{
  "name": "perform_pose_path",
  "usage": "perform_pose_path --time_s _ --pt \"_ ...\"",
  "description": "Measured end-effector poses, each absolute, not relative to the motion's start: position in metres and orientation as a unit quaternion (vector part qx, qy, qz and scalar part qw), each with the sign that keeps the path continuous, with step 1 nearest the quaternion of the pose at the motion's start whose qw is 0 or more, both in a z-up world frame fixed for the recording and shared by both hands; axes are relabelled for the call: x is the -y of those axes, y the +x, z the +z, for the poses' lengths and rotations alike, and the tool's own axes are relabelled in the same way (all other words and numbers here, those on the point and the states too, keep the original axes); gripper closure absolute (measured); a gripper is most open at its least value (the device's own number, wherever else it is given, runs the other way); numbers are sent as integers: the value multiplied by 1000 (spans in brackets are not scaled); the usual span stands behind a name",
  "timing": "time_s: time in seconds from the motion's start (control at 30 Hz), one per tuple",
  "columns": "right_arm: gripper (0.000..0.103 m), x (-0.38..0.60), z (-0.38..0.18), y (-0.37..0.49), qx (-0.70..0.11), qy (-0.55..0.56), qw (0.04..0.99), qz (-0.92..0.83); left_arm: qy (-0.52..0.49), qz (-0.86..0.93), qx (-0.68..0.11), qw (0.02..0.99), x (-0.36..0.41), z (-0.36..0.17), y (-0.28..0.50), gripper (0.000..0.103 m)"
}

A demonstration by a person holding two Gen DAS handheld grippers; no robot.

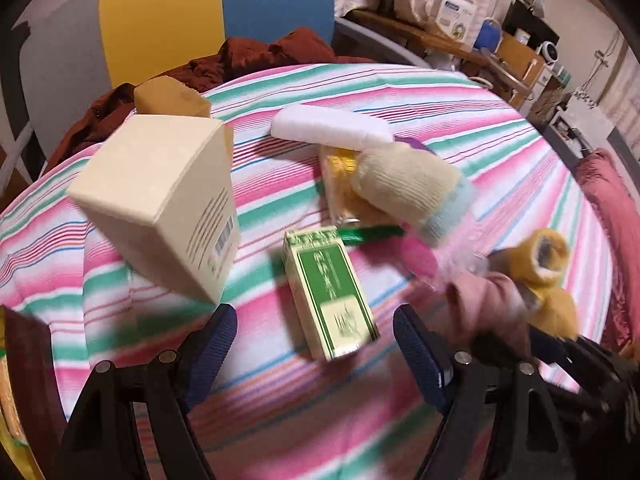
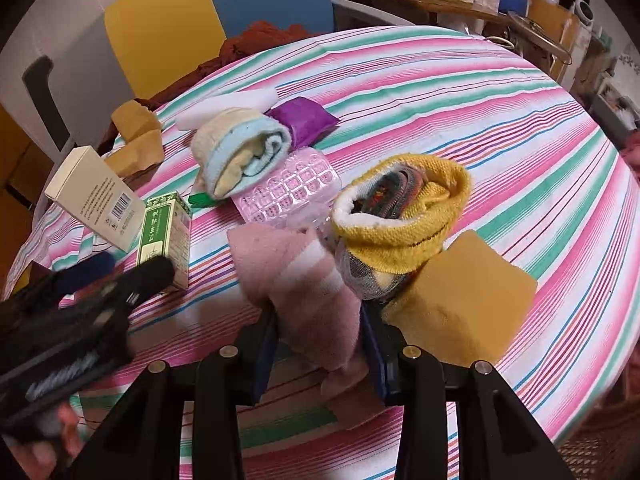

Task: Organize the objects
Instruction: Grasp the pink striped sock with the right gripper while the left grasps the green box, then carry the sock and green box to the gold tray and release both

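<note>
My right gripper (image 2: 320, 340) is shut on a rolled pink sock (image 2: 300, 280), which also shows in the left wrist view (image 1: 488, 304). A yellow sock roll (image 2: 404, 216) sits just right of it, on a mustard cloth (image 2: 464, 300). My left gripper (image 1: 316, 336) is open and empty, with a green and white box (image 1: 332, 292) lying between its fingers; the box also shows in the right wrist view (image 2: 164, 236). A cream box (image 1: 160, 200) stands tilted to its left. A cream and blue sock roll (image 2: 240, 152) lies on a pink clear tray (image 2: 292, 192).
The round table has a striped cloth (image 2: 480, 120). A white foam block (image 1: 332, 128), a purple packet (image 2: 304, 120) and a green pen (image 1: 372, 234) lie near the middle. Tan cloths (image 2: 136, 136) and a brown garment (image 1: 260, 56) sit at the far left edge.
</note>
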State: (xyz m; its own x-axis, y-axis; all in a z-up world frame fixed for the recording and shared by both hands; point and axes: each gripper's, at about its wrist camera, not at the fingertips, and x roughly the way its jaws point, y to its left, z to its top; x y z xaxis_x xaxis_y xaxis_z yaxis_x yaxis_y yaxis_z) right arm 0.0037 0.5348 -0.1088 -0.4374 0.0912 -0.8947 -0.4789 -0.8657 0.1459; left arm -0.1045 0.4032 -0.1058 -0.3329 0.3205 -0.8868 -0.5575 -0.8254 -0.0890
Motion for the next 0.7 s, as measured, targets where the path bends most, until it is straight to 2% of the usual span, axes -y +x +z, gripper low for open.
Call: perform_pose_path --time_s 0.07,0.13,0.17,0.2,0.4,0.7 --pt "63 -534 -109 3 -192 -502 173 825 -510 808 -126 265 -407 -112 -109 25" --pt "63 -534 -109 3 -189 -503 173 825 -511 808 -129 265 -407 -117 -112 42" --pt "63 -534 -109 2 -187 -504 173 826 -512 808 -129 262 -405 -121 -113 56" --pt "63 -534 -110 1 -186 -504 173 826 -505 813 -134 257 -403 -121 -112 64" --pt "63 -531 -109 0 -172 -505 174 828 -475 820 -138 287 -383 -122 -99 70" --pt "63 -527 -108 -1 -155 -502 172 833 -452 828 -113 313 -347 -120 -68 71"
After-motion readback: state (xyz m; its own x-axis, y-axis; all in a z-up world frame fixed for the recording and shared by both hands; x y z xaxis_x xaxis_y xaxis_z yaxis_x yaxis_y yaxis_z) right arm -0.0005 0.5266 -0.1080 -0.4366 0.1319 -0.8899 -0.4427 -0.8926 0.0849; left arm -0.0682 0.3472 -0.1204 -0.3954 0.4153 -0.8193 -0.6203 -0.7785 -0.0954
